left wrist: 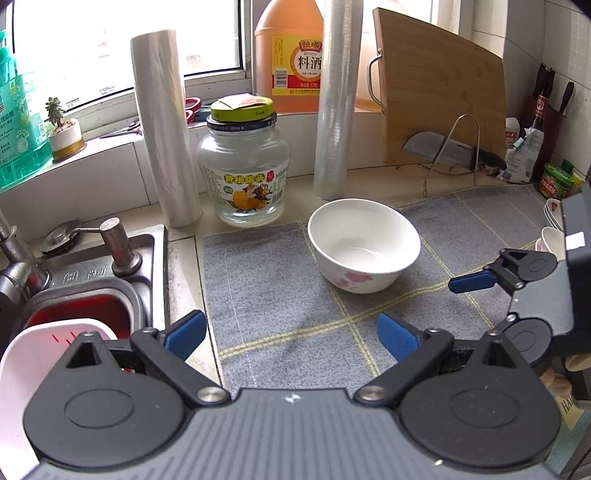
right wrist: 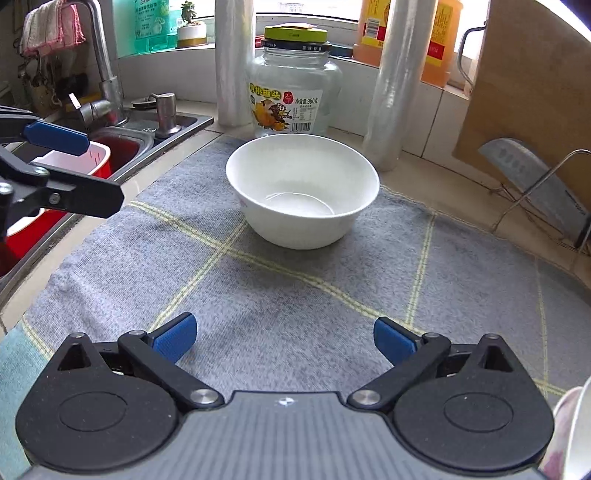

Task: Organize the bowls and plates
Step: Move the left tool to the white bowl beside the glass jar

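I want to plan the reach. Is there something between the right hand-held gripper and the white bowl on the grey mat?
Nothing visible. Only bare grey mat lies between the open right hand-held gripper and the white bowl. The glass jar stands behind the bowl.

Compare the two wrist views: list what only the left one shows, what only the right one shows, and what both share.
Left wrist only: the knife block by the tiled wall, a green-lidded tub, and the bowl's pink flower print.

Right wrist only: the tall faucet with a pink cloth draped over it.

Shared: the white bowl upright on the grey mat, the peach jar, both film rolls, the cleaver, and both grippers, open and empty.
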Tool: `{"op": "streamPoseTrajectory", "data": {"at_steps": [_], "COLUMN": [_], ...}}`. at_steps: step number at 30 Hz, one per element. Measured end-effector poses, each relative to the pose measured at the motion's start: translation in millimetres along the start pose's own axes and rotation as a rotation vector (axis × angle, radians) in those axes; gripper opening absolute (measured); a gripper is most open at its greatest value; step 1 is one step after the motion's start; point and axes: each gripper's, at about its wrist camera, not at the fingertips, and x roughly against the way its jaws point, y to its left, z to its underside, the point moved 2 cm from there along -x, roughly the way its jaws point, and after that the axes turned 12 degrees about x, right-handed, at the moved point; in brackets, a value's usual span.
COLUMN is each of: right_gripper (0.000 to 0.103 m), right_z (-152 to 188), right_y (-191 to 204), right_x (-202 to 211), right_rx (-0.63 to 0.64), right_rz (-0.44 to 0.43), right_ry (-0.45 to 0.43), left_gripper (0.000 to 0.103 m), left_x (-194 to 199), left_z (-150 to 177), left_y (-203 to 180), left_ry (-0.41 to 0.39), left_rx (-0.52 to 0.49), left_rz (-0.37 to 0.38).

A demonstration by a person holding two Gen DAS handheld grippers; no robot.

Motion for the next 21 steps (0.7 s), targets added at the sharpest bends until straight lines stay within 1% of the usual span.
{"op": "streamPoseTrajectory", "data": {"at_steps": [4, 8, 11, 15, 21], "right_gripper": [0.103, 0.103, 0.103, 0.103, 0.103], "right_z": [-10, -16, -15, -10, -11], "right_y": [-2, -5, -9, -11, -12], "right_x": [-19, -26, -28, -28, -28], "right_rx": [-0.014, -0.012, -0.019, -0.019, -0.031], "right_rz": [-0.013, -0.025, -0.015, -0.006, 0.002], "right_ry": [0.014, -0.001, -0.036, -0.073, -0.084], "left_gripper": [0.098, 0.098, 0.098, 0.098, 0.098], "left_x": [-9, -20, -28, -39, -54], "left_z": [-6, -12, -17, -23, -35], "left_y": [6, 6, 4, -1, -8], "left_ry": [0.006, 0.014, 0.022, 0.038, 0.069], "left_rx": [-0.013, -0.030, -0.041, -0.050, -0.069], "left_rz": [0.018, 0.035, 0.054, 0.094, 0.159]}}
